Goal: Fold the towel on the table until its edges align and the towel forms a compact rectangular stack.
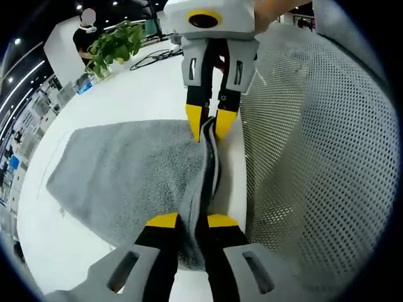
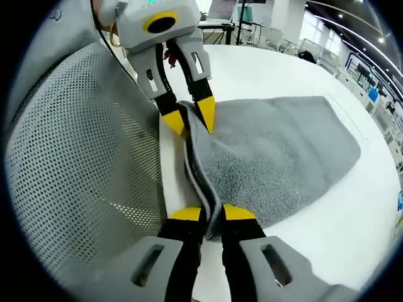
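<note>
Hand-held grippers [image 1: 191,221] [image 2: 212,214] both clamp towel [image 1: 132,170] edge.

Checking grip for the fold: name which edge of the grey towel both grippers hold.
The grey terry towel's raised edge beside the mesh chair back; left gripper and right gripper pinch it, while the other edges lie flat.

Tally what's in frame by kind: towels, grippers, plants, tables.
Towels: 1, grey towel, its near edge pinched at both ends
Grippers: 2, left gripper and right gripper, each shut on that edge
Plants: 1, green plant at the table's far side
Tables: 1, white table
Total: 5
</note>
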`<action>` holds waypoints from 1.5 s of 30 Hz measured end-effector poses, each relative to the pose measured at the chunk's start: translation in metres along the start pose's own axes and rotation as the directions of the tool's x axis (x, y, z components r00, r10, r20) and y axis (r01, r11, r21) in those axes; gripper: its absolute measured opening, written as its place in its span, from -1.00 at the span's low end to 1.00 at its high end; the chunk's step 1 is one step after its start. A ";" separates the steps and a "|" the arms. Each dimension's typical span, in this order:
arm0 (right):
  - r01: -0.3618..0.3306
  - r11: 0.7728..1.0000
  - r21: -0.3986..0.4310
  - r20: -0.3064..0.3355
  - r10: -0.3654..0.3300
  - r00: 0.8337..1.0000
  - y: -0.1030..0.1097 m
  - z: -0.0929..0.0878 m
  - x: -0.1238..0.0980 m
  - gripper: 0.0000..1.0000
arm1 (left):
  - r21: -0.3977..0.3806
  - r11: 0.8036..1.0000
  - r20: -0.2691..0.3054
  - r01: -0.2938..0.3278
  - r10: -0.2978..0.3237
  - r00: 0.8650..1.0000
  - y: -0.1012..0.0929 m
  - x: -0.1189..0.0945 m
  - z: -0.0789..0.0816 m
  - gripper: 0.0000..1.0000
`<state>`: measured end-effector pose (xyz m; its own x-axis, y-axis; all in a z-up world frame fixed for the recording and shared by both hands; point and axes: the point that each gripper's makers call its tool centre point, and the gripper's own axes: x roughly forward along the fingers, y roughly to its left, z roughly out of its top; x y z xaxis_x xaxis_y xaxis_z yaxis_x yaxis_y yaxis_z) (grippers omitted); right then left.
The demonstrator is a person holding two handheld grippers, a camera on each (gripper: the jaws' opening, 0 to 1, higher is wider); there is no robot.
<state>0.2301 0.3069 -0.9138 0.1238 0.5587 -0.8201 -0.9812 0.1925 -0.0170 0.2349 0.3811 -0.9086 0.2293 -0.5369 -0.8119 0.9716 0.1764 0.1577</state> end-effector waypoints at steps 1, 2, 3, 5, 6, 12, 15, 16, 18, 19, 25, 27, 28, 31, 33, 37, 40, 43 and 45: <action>-0.004 1.000 0.005 0.001 0.004 1.000 0.002 0.000 0.000 -0.83 | -0.003 1.000 -0.003 0.005 -0.005 1.000 -0.002 0.000 0.000 -0.71; -0.008 1.000 0.016 0.002 0.008 1.000 0.005 0.000 0.000 -0.83 | -0.002 1.000 -0.006 0.010 -0.010 1.000 -0.005 -0.001 -0.001 -0.71; -0.010 1.000 0.022 0.002 0.010 1.000 0.007 0.000 -0.001 -0.83 | 0.001 1.000 -0.008 0.012 -0.012 1.000 -0.007 -0.001 -0.001 -0.72; -0.014 0.999 0.029 0.000 0.014 1.000 0.012 -0.001 -0.001 -0.83 | 0.009 1.000 -0.013 0.016 -0.016 1.000 -0.012 -0.002 -0.001 -0.72; -0.016 0.999 0.031 -0.001 0.016 1.000 0.014 -0.001 -0.001 -0.83 | 0.012 1.000 -0.015 0.018 -0.018 1.000 -0.014 -0.003 -0.002 -0.72; -0.021 0.998 0.055 0.020 0.020 1.000 0.025 -0.001 -0.002 -0.83 | -0.004 0.999 -0.017 0.050 -0.050 0.999 -0.021 -0.005 -0.003 -0.72; -0.026 0.997 0.066 0.021 0.025 0.999 0.025 0.000 -0.002 -0.83 | -0.004 0.998 -0.022 0.061 -0.061 0.998 -0.022 -0.005 -0.003 -0.72; -0.030 0.997 0.070 0.019 0.029 0.999 0.025 0.000 -0.003 -0.83 | -0.003 0.998 -0.023 0.064 -0.064 0.998 -0.022 -0.006 -0.003 -0.72; -0.038 0.996 0.081 0.012 0.037 0.999 0.027 0.001 -0.004 -0.84 | -0.012 0.997 -0.024 0.079 -0.079 0.997 -0.024 -0.007 -0.002 -0.72; -0.041 0.996 0.080 0.010 0.040 0.999 0.028 0.001 -0.004 -0.84 | -0.016 0.996 -0.025 0.086 -0.087 0.996 -0.026 -0.007 -0.002 -0.72; -0.031 0.997 0.070 0.002 0.031 1.000 0.033 -0.003 -0.006 -0.84 | -0.038 0.991 0.001 0.131 -0.131 0.991 -0.035 -0.008 -0.001 -0.72; -0.039 0.995 0.094 0.010 0.039 0.999 0.034 -0.003 -0.007 -0.84 | -0.061 0.989 0.006 0.134 -0.134 0.991 -0.035 -0.009 -0.002 -0.72; -0.042 0.994 0.101 0.012 0.041 0.999 0.035 -0.002 -0.008 -0.84 | -0.060 0.989 0.007 0.135 -0.134 0.991 -0.036 -0.009 -0.002 -0.72; -0.041 0.993 0.110 0.019 0.039 0.999 0.036 0.002 -0.012 -0.85 | -0.017 0.992 -0.003 0.124 -0.124 0.992 -0.038 -0.012 0.000 -0.73; -0.027 0.993 0.112 0.026 0.024 0.999 0.035 0.004 -0.015 -0.85 | 0.062 0.993 -0.017 0.103 -0.102 0.995 -0.037 -0.016 0.004 -0.76; -0.002 0.993 0.122 0.044 -0.004 0.999 0.033 0.007 -0.022 -0.85 | 0.046 0.996 -0.007 0.076 -0.076 0.997 -0.036 -0.022 0.008 -0.77; 0.017 0.991 0.133 0.069 -0.026 0.997 0.032 0.010 -0.028 -0.86 | 0.032 0.998 0.006 0.053 -0.053 0.999 -0.033 -0.027 0.011 -0.78; 0.041 0.991 0.129 0.090 -0.052 0.995 0.030 0.019 -0.037 -0.86 | 0.048 0.998 0.008 0.031 -0.032 0.999 -0.031 -0.034 0.015 -0.79; 0.055 0.990 0.127 0.095 -0.067 0.993 0.030 0.023 -0.042 -0.86 | 0.067 0.998 0.013 0.010 -0.011 1.000 -0.028 -0.040 0.020 -0.80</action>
<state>0.1990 0.3077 -0.8665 0.2030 0.6189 -0.7588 -0.9460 0.3239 0.0111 0.1995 0.3815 -0.8693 0.2194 -0.5497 -0.8060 0.9756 0.1156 0.1868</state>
